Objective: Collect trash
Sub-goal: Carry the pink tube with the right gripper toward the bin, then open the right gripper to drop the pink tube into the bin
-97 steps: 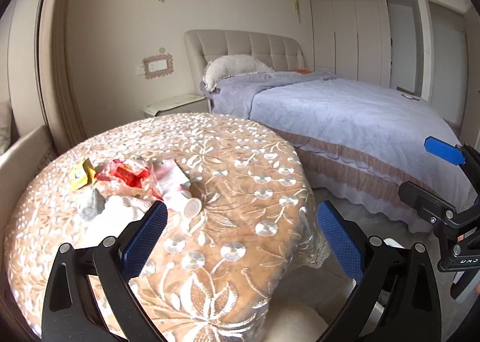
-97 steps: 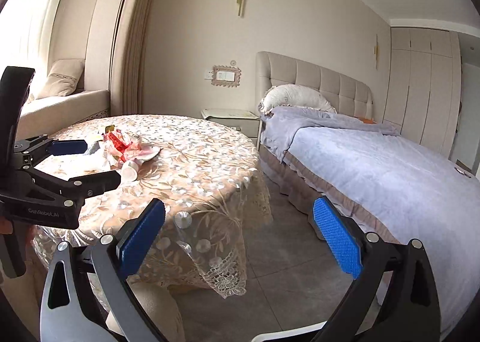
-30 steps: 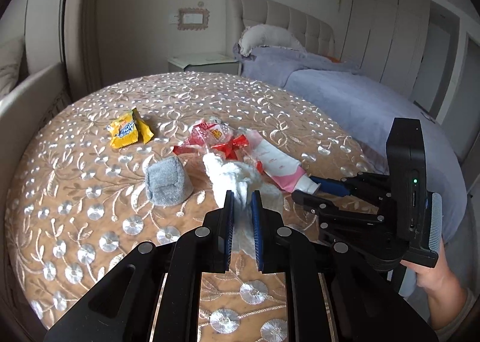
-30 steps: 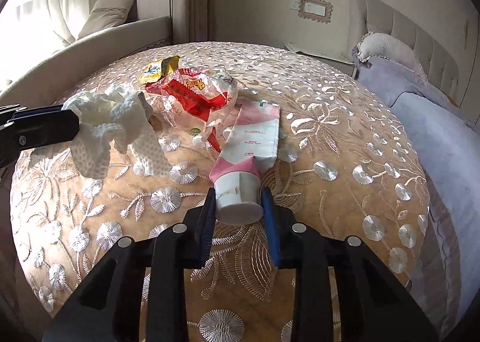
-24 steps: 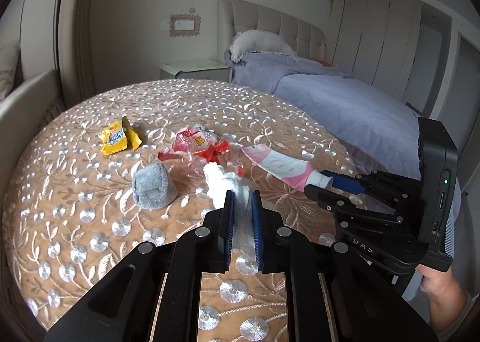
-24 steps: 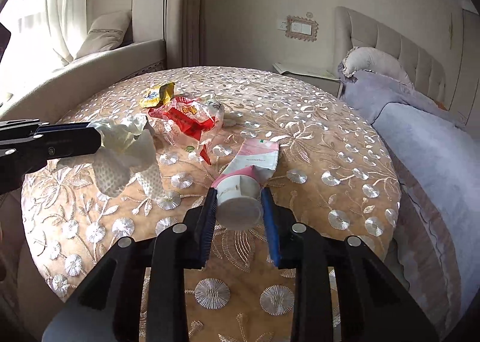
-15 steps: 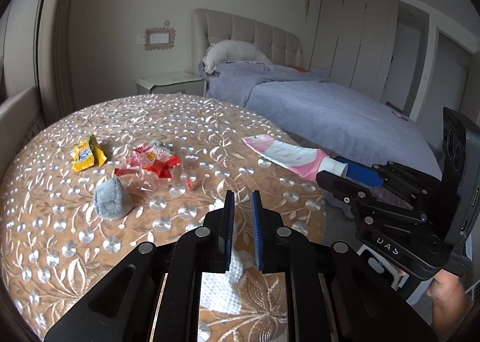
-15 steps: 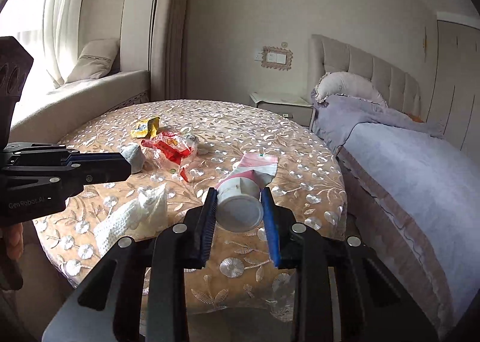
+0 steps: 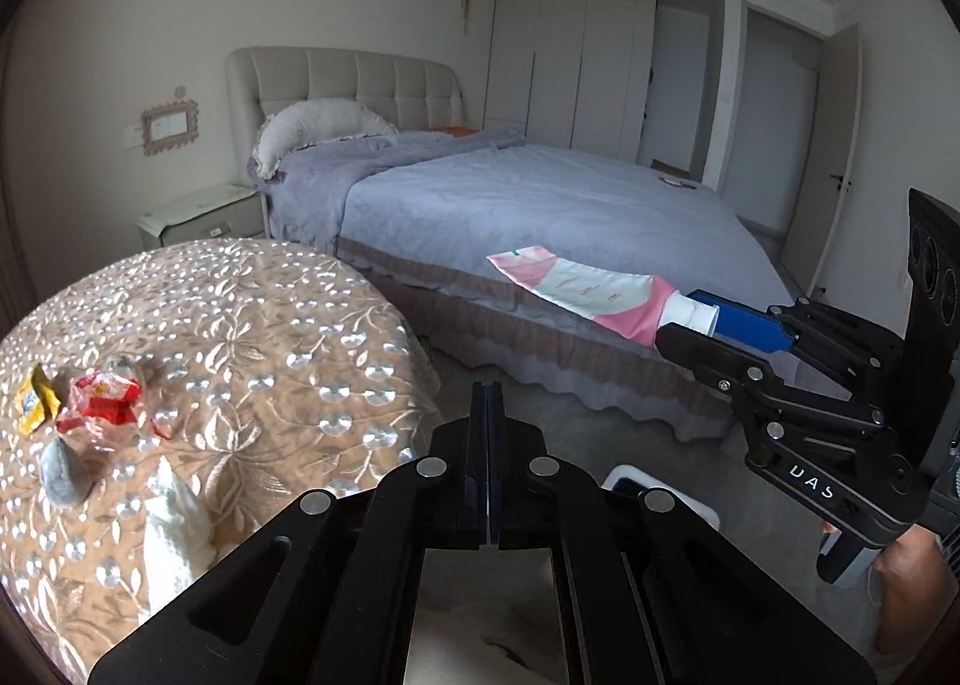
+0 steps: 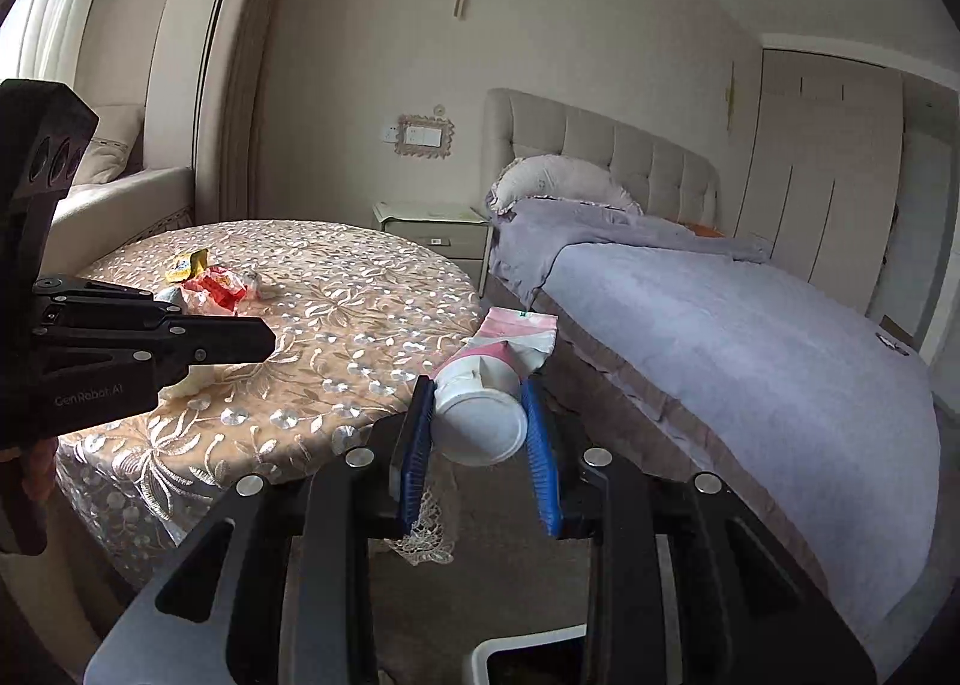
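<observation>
A round table draped in a tan lace cloth with silver floral embroidery stands in a bedroom, close to a bed with a lavender quilt and a beige tufted headboard. A small pale nightstand sits between table and bed, and cream wardrobe doors line the far wall. A cushioned window seat runs behind the table.

On the cloth lie a yellow snack wrapper, a crumpled red and clear plastic wrapper, a small grey wad and a crumpled white tissue, all grouped near the table's left side in the left wrist view.

The right gripper is clamped on the white cap of a pink and white squeeze tube, which it holds in the air off the table edge, over the floor between table and bed. The left gripper has its blue pads pressed flat together with nothing between them, and it points past the table rim toward the bed.

A white bin on the floor shows only as a rim, mostly hidden behind the grippers' bodies; its contents cannot be made out. The print on the tube and wrappers is too small to read. The tissue is partly blocked by the left gripper in the right wrist view, and only a bit of the person's right hand shows at the frame edge.
</observation>
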Demonstrator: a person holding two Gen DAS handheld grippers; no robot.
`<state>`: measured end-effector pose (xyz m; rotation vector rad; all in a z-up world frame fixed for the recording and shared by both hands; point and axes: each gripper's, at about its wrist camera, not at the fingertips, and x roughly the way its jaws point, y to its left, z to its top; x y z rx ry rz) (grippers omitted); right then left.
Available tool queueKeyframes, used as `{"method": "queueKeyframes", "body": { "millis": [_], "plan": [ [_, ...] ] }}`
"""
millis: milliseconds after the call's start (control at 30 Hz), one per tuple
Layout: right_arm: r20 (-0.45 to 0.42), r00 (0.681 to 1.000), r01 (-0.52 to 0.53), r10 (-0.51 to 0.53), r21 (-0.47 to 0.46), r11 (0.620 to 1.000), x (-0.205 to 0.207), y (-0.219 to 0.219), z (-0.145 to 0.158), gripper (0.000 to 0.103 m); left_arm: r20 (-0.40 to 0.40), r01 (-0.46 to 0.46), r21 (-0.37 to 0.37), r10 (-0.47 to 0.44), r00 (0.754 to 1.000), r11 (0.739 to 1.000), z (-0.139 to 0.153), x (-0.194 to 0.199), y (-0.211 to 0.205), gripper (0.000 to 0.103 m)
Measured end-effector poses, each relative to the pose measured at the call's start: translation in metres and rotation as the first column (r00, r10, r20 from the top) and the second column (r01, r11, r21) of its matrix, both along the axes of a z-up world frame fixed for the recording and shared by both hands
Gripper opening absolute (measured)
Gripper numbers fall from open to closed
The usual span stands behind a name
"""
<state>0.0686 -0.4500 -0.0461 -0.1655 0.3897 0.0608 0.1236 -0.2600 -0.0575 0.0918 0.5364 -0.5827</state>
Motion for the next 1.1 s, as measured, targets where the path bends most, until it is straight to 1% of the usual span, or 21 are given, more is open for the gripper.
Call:
{"method": "queueKeyframes", "body": {
  "millis": [167,233,300,400,600,667,700,733,767,800,867,933,1100],
  "plan": [
    [-0.016,0.995,0.102,-0.102,-0.003,0.995,-0.028,-0.04,-0.009,0.031,0.02,0.128,0.036,-0.129,0.991,0.991,-0.007,-0.02,-0.06,0.0],
    [-0.024,0.991,0.129,-0.129,-0.002,0.992,-0.037,-0.049,-0.015,0.031,0.021,0.138,0.06,-0.14,0.99,0.989,-0.01,-0.025,-0.071,0.0],
    [-0.034,0.988,0.152,-0.153,-0.013,0.988,-0.044,-0.057,-0.021,0.031,0.013,0.147,0.067,-0.148,0.989,0.987,-0.013,-0.027,-0.077,0.0],
    [-0.072,0.981,0.179,-0.18,-0.017,0.984,-0.052,-0.065,-0.032,0.031,0.009,0.158,0.095,-0.16,0.987,0.983,-0.02,-0.03,-0.089,0.0],
    [-0.173,0.957,0.234,-0.233,-0.018,0.972,-0.061,-0.078,-0.073,0.031,-0.053,0.216,0.095,-0.212,0.976,0.972,-0.047,-0.034,-0.117,0.0],
    [-0.213,0.947,0.245,-0.24,-0.005,0.969,-0.064,-0.085,-0.089,0.031,-0.065,0.237,0.083,-0.232,0.971,0.968,-0.057,-0.035,-0.126,0.001],
    [-0.235,0.941,0.249,-0.242,0.002,0.968,-0.064,-0.088,-0.098,0.031,-0.078,0.25,0.071,-0.244,0.967,0.966,-0.062,-0.035,-0.131,0.014],
    [-0.254,0.936,0.254,-0.244,0.007,0.967,-0.064,-0.091,-0.107,0.031,-0.097,0.26,0.064,-0.253,0.963,0.964,-0.068,-0.033,-0.136,0.064],
    [-0.274,0.929,0.26,-0.247,0.012,0.966,-0.063,-0.096,-0.116,0.031,-0.115,0.257,0.068,-0.249,0.962,0.964,-0.075,-0.032,-0.141,0.093],
    [-0.295,0.923,0.265,-0.248,0.019,0.964,-0.061,-0.098,-0.124,0.031,-0.124,0.259,0.071,-0.249,0.961,0.963,-0.081,-0.031,-0.146,0.098],
    [-0.331,0.911,0.272,-0.246,0.033,0.962,-0.06,-0.105,-0.137,0.031,-0.159,0.288,0.068,-0.274,0.948,0.955,-0.092,-0.031,-0.154,0.098],
    [-0.366,0.9,0.273,-0.237,0.047,0.961,-0.056,-0.111,-0.151,0.031,-0.191,0.296,0.073,-0.278,0.941,0.952,-0.103,-0.027,-0.16,0.098],
    [-0.449,0.867,0.283,-0.217,0.083,0.956,-0.045,-0.125,-0.188,0.031,-0.222,0.33,0.092,-0.304,0.927,0.939,-0.124,-0.018,-0.176,0.098]
  ]
}}
